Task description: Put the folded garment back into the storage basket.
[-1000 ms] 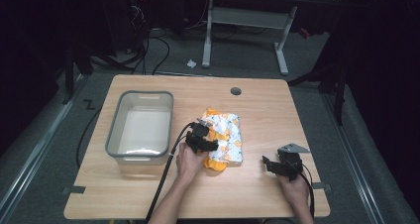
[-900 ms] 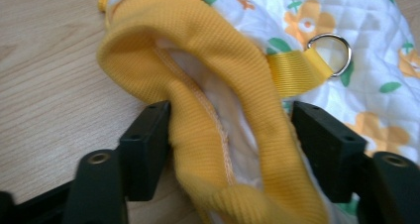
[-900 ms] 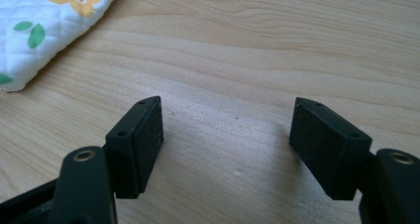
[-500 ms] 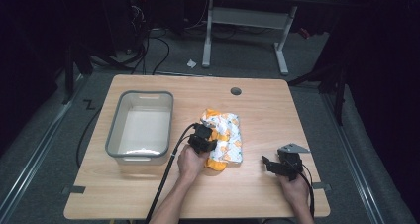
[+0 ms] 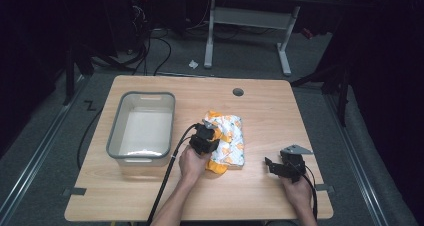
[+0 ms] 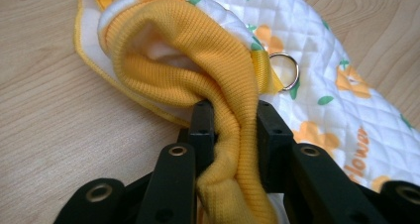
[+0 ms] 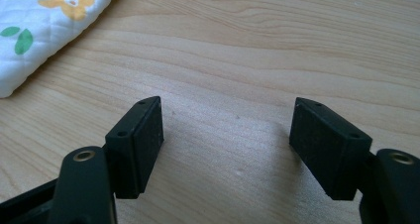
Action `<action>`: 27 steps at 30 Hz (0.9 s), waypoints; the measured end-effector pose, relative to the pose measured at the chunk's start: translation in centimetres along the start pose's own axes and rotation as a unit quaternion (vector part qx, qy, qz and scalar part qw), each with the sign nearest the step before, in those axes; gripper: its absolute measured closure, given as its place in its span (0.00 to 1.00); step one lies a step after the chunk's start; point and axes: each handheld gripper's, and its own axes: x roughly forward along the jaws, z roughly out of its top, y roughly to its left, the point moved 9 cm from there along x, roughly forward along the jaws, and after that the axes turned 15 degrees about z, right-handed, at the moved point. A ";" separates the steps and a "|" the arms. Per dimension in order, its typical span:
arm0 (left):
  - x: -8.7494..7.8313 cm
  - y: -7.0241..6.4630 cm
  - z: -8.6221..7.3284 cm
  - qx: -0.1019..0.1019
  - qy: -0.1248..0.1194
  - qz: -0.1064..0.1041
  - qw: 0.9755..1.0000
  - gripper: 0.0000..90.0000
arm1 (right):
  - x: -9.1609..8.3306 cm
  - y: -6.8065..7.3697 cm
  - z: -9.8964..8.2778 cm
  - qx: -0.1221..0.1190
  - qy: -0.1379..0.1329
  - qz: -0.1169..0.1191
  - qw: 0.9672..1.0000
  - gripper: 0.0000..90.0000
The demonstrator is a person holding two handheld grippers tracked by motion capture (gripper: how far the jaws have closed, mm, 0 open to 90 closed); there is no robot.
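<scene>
Left gripper (image 6: 230, 120): jaws have just been closing and now pinch the yellow ribbed cuff (image 6: 198, 55) of the quilted flower-print garment (image 5: 226, 141).
Right gripper (image 7: 228, 144): jaws spread, nothing between them, low over bare table (image 5: 280, 111).
Garment: lies mid-table, just right of the grey tub (image 5: 142, 128).
Progress: grasp made; lifting and moving it, likely into the tub, is not yet done.
</scene>
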 end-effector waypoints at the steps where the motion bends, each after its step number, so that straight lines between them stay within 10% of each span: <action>1: -0.1 0.0 0.1 0.001 -0.002 0.000 1.000 0.81 | 0.0 0.0 0.0 -0.001 0.000 0.000 1.000 0.33; 27: -4.8 0.3 1.9 -0.015 -0.064 -0.039 0.997 0.82 | 0.0 0.0 0.0 0.000 0.000 0.001 1.000 0.33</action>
